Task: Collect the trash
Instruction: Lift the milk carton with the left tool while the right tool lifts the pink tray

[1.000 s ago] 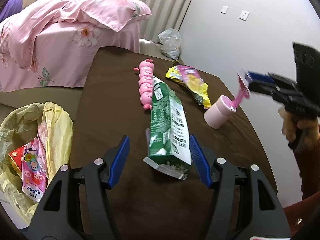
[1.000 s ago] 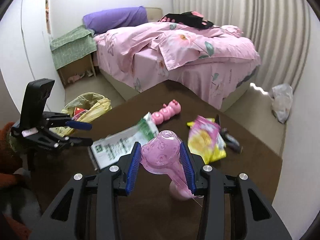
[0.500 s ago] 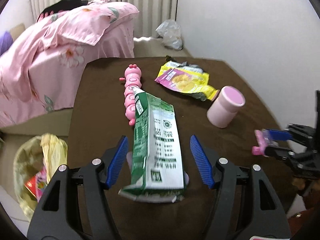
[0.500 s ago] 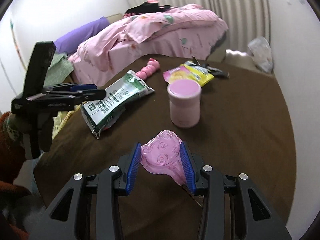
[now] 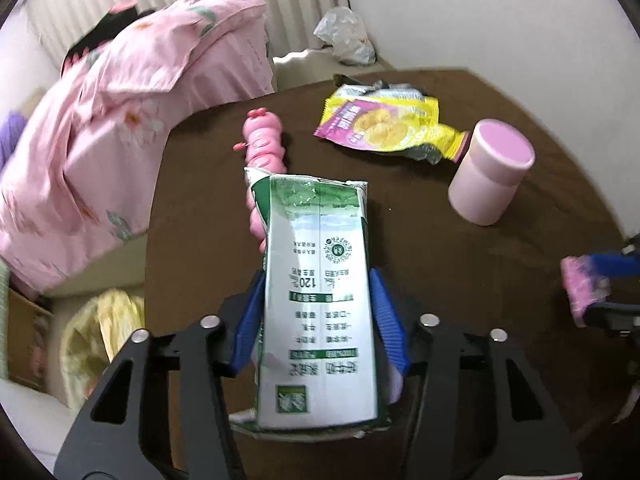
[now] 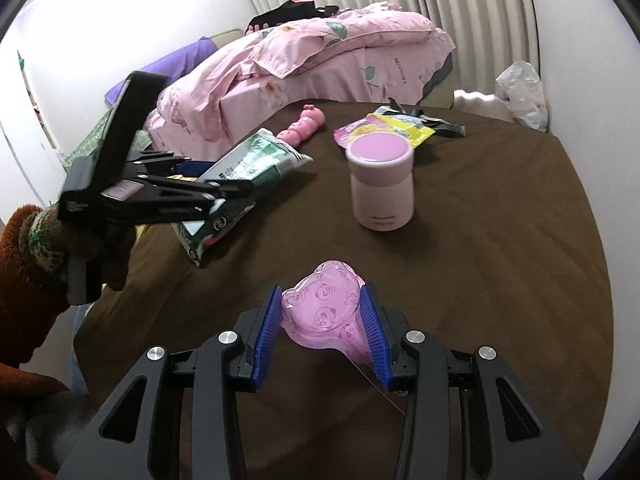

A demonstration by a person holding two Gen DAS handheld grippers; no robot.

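Gripping a flattened green-and-white milk carton (image 5: 320,300) between its blue pads, the left hand-held gripper (image 5: 316,312) holds it lifted above the brown surface (image 5: 440,240); the carton's torn, crumpled top points away from the camera and its printed text reads upside down. From the right wrist view the same carton (image 6: 240,172) juts out of that gripper at the left edge of the surface. The right hand-held gripper (image 6: 322,320) is clenched on a clear pink plastic wrapper (image 6: 324,308) printed with small panda faces, held just above the surface. Farther back stand a pink cup (image 6: 380,184) with a lid, a yellow-and-pink snack bag (image 5: 384,128) lying flat, and a pink caterpillar toy (image 5: 264,140). A yellow-lined trash bin (image 5: 100,340) sits on the floor, below the surface's left edge.
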